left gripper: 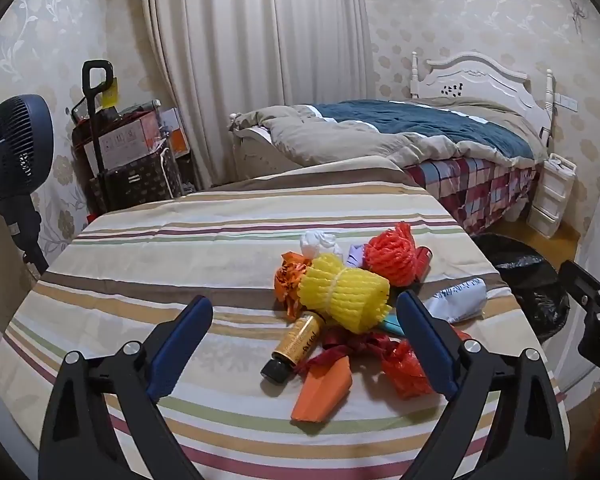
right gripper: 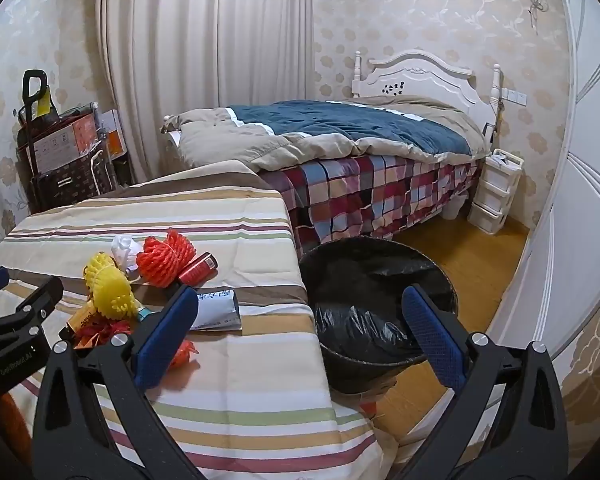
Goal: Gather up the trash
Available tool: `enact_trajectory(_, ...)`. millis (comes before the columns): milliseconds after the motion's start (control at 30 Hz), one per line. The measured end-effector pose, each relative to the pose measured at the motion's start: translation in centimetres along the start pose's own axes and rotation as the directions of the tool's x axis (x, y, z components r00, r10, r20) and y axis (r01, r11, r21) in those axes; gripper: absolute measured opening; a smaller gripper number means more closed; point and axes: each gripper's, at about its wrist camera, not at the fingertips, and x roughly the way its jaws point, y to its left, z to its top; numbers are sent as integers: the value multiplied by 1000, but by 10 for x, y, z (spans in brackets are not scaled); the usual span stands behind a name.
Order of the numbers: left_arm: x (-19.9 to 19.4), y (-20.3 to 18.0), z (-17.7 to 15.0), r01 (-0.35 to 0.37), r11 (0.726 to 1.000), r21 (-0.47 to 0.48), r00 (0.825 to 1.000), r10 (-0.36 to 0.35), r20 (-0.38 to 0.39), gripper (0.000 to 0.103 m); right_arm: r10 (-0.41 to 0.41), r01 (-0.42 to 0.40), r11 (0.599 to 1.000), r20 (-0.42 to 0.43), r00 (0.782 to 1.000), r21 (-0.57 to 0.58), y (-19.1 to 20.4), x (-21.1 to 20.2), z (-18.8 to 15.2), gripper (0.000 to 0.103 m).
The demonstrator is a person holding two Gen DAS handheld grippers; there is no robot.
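The left tongs (left gripper: 306,322) are spread wide and grip nothing; they are held above the bench (left gripper: 148,264), which is covered by a striped cloth. The trash pile lies between and just beyond their blue fingers (left gripper: 180,344). The right tongs (right gripper: 300,316) are likewise spread and empty, positioned over the bench edge, with one finger above the cloth and the other above the bin (right gripper: 376,276).

In the pile are counted: one yellow foam net (left gripper: 346,296), one orange-red foam net (left gripper: 392,254), one gold tube (left gripper: 296,340) with a black cap, one orange wedge-shaped piece (left gripper: 322,394), one white crumpled tissue (left gripper: 318,242), one red cylinder (right gripper: 198,268), and one white printed packet (right gripper: 218,306). Red wrappers (left gripper: 406,366) and an orange wrapper (left gripper: 290,280) are tangled among these; their number cannot be told.

The yellow net lies on top of the gold tube. The bin, lined with a black bag, stands on the wooden floor just beside the bench. A bed (right gripper: 340,136) is seen behind, and one dark fan (left gripper: 14,152) at the left.
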Motion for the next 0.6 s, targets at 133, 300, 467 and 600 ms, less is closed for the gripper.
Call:
enact_trajectory(133,-3,0,0,-14,1000,-17,1000,14,2,92,2,-2,1000,0,1000,3,1,0,0,100)
enact_trajectory(300,3,8,3,39,999,-29,999,-39,-19,92,2,-2,1000,0,1000,3,1,-1,0,100)
enact_trajectory(467,-2,0,-3,32,999,-21,999,-32,-9,92,0,0,1000,2,1000,2,1,-2,1,100)
enact_trajectory(600,-3,1,-2,32,999,-25,999,-33,-11,92,2,-2,1000,2,1000,2,1,-2,0,100)
